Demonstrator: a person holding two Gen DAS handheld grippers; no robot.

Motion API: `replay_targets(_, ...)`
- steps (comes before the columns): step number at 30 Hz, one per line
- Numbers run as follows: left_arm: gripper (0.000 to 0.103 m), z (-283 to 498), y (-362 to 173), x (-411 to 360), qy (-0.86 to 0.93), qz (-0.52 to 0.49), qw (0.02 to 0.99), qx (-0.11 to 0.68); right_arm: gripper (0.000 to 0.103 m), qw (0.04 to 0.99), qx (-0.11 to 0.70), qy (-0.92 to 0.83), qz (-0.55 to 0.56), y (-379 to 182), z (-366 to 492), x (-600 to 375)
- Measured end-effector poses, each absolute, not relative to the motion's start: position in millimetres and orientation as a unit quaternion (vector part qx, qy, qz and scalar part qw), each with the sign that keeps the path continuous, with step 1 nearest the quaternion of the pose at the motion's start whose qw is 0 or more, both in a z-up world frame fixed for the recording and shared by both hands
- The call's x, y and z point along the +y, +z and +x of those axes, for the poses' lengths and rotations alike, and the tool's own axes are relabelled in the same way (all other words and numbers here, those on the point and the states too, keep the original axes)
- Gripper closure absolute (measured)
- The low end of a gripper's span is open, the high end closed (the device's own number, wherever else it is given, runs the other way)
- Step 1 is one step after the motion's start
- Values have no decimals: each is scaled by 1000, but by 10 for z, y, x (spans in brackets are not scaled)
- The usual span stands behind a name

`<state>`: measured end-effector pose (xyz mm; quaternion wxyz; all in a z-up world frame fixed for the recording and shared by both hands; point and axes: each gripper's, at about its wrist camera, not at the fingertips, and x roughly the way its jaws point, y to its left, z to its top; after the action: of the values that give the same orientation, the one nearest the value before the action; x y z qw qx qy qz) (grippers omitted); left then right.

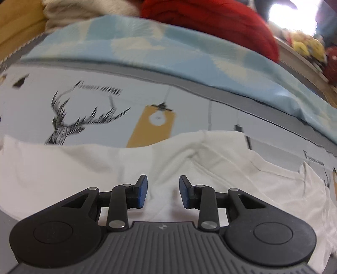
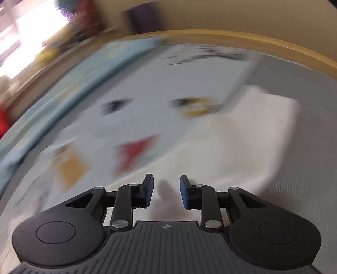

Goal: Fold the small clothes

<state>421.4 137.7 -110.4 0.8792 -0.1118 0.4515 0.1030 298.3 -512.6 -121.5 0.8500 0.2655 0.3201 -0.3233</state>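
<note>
White cotton garment point(image 1: 88, 168) lies spread and creased on the bed's pale printed sheet point(image 1: 130, 92), its far hem short of the light-blue quilt point(image 1: 189, 52) along the bed's far edge. Above it the left claw point(image 1: 162, 192) hangs with pads apart, gripping nothing. Over the same cloth point(image 2: 242, 137), blurred, the right claw point(image 2: 166, 192) is likewise parted and empty.

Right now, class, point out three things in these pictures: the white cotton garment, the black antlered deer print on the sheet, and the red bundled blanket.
White cotton garment point(image 1: 88, 168): left wrist view, flat left part.
Black antlered deer print point(image 1: 63, 124): left wrist view, head.
Red bundled blanket point(image 1: 210, 19): left wrist view, middle folds.
</note>
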Motion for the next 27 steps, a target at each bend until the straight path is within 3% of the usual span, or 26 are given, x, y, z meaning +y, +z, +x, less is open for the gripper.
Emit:
replay_targets(1, 66, 4190, -1067, 1372, 97, -114, 881, 448, 81, 839, 316, -346, 276, -1273, 2867, -5343)
replay_targets(2, 66, 4164, -1034, 1377, 93, -118, 882, 446, 103, 836, 302, -356, 289, -1330, 2731, -5589)
replay_targets(11, 63, 4080, -846, 1503, 87, -124, 887, 437, 103, 808, 222, -413, 356, -1380, 2212, -6307)
replay_targets(15, 63, 4052, -772, 1543, 84, -118, 889, 435, 97, 813, 226, -440, 307, -1279, 2282, -6171)
replay_targets(16, 63, 4042, -754, 1569, 84, -116, 890, 433, 88, 817, 226, -440, 297, -1262, 2293, -6161)
replay_targets(17, 63, 4027, -728, 1617, 84, -117, 891, 431, 87, 817, 232, -439, 292, -1286, 2314, -6197)
replay_targets(19, 61, 3985, -690, 1735, 86, -120, 893, 426, 90, 795, 252, -468, 292, -1356, 2288, -6260)
replay_targets(22, 61, 3901, -684, 2000, 100, -125, 891, 425, 82, 801, 243, -487, 247, -1225, 2328, -6129)
replay_targets(27, 61, 3585, -691, 2864, 171, -160, 881, 411, 82, 839, 206, -456, 211, -792, 2482, -5725)
